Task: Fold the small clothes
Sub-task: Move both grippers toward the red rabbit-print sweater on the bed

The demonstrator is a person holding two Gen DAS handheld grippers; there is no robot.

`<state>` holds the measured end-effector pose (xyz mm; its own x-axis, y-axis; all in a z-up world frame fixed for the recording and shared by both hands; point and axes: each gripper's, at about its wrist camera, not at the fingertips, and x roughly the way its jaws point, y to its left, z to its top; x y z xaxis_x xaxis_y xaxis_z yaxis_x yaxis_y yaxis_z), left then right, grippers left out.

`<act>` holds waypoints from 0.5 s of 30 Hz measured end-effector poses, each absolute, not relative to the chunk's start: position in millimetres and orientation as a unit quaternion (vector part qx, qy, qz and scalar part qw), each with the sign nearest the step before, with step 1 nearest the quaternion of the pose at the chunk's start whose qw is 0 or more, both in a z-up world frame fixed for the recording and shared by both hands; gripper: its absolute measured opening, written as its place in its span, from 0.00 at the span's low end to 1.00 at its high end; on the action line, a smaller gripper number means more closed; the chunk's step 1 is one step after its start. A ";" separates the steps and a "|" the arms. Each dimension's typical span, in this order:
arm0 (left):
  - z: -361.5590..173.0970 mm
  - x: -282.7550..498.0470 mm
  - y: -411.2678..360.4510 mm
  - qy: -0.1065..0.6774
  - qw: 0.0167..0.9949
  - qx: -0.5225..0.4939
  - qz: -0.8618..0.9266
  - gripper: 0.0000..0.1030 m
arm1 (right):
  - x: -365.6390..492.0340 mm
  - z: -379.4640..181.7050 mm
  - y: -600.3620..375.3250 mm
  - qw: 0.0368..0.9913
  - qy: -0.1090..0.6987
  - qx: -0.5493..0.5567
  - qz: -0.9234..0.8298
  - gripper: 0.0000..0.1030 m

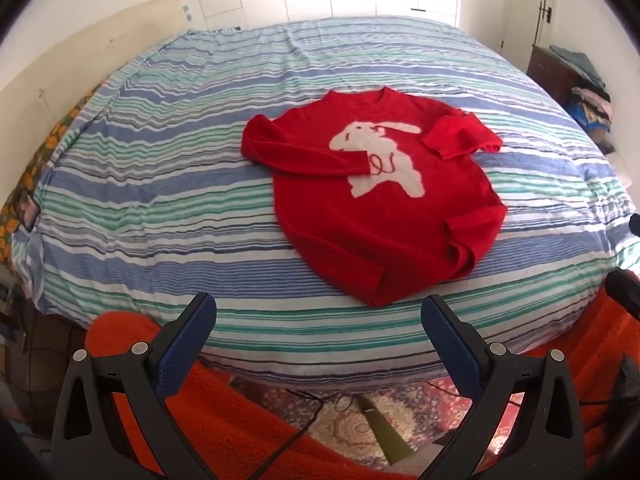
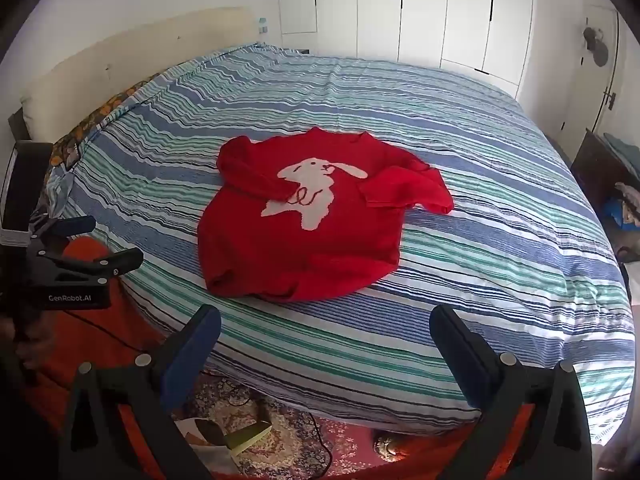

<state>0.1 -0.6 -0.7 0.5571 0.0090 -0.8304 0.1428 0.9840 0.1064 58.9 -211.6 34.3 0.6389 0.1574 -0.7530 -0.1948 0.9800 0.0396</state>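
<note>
A small red sweater (image 1: 372,216) with a white rabbit on the chest lies flat on the striped bed cover (image 1: 160,184), collar toward the far side; it also shows in the right wrist view (image 2: 304,252). Both sleeves are folded in over the chest. Its hem is rumpled near the bed's front edge. My left gripper (image 1: 319,312) is open and empty, held off the near edge of the bed, short of the hem. My right gripper (image 2: 325,324) is open and empty, also short of the hem. The left gripper (image 2: 114,240) shows at the left of the right wrist view.
The bed (image 2: 480,200) fills most of both views, with a cream headboard (image 2: 120,56) at left. White wardrobe doors (image 2: 400,8) stand behind. A dark cabinet with piled clothes (image 1: 580,88) is at right. A patterned rug (image 1: 360,428), cables and an orange blanket (image 1: 224,408) lie below.
</note>
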 end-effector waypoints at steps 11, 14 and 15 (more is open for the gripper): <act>-6.2 0.8 -5.8 0.473 0.875 0.096 -0.035 0.99 | 61.0 34.3 -211.0 0.905 0.418 -0.035 0.074 1.00; -7.9 1.2 -7.1 0.478 0.872 0.101 -0.033 0.99 | 62.5 31.6 -210.9 0.902 0.424 -0.039 0.068 1.00; -8.7 1.3 -7.1 0.480 0.871 0.102 -0.033 0.99 | 63.4 30.6 -210.6 0.901 0.426 -0.041 0.064 1.00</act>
